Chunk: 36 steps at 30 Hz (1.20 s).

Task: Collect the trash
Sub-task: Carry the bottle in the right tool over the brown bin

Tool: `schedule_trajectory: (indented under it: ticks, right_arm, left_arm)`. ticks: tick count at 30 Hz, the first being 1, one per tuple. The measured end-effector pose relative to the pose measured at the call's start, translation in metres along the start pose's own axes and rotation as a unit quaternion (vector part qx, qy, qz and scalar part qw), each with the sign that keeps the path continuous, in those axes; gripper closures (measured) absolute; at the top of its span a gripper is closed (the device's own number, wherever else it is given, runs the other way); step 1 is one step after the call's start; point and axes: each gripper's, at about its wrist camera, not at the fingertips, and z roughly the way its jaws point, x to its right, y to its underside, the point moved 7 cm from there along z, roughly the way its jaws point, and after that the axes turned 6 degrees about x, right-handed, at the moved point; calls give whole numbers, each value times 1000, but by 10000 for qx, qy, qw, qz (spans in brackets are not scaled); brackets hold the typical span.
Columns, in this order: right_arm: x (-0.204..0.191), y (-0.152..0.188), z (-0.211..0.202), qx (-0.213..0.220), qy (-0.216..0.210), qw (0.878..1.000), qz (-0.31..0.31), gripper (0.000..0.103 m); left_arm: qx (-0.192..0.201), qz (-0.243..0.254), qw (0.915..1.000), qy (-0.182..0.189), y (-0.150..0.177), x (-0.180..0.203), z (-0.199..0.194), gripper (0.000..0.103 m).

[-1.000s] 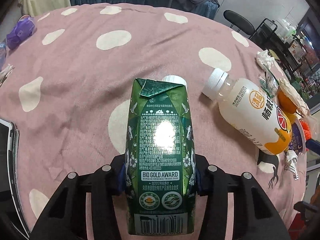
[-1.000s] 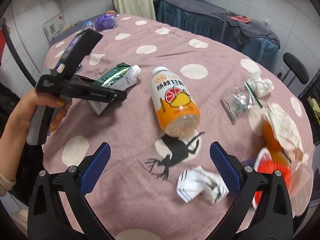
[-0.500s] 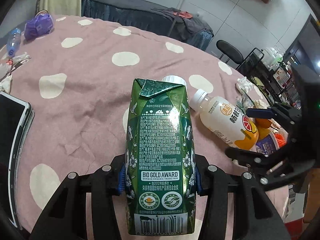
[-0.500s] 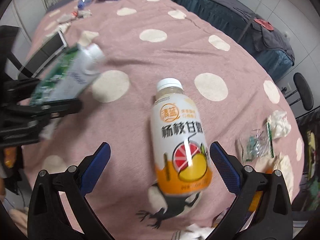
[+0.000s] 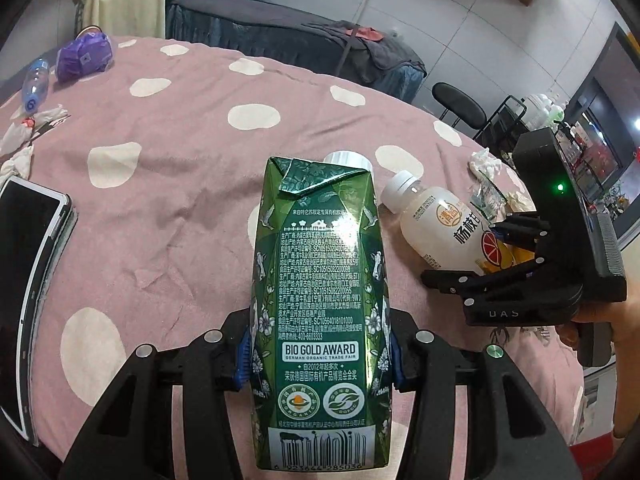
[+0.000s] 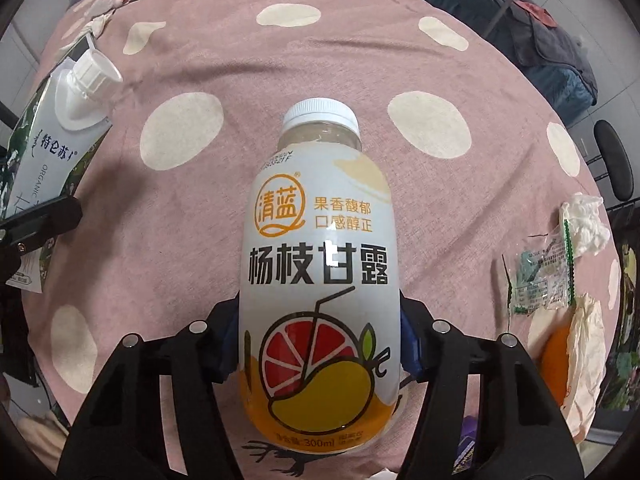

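Note:
My left gripper is shut on a green milk carton, blue pads on both its sides, and holds it above the pink dotted tablecloth. The carton's white spout side shows at the left edge of the right wrist view. A white-capped juice bottle with a grapefruit and mango label lies on the cloth. My right gripper points steeply down over it. Its jaws are closing, with the bottle's lower body between them and the pads against its sides. The left wrist view shows the bottle and the right gripper beside the carton.
A tablet lies at the table's left edge, with crumpled tissues, a water bottle and a purple bag beyond it. Right of the juice bottle lie a clear wrapper, a tissue and an orange object under paper.
My right gripper came down over the juice bottle and its wide-open jaws narrowed onto it. My left gripper tilted up with the carton still held, then kept still.

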Motion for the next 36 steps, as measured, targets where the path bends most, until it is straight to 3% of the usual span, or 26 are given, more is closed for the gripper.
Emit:
schedule_trajectory:
  ticks: [9,19,28,36]
  right_arm:
    - [7,8,-43,948,-369,9910,868,42]
    - [32,47,-122,2074,-585,9603,1772,42]
    - [95,139,-193,2658,82,9324,2448,42]
    - [165,251,-233,2678,979,9016,3253,42]
  left_arm:
    - [278,193,9993,126,-3,25,-18,55]
    - [644,751,9932,619,-14,99,-42,55]
    - [568,1459,9775,1416,-3,196,-34,55]
    - [341,2072,9524,2212,19,289,-20,55]
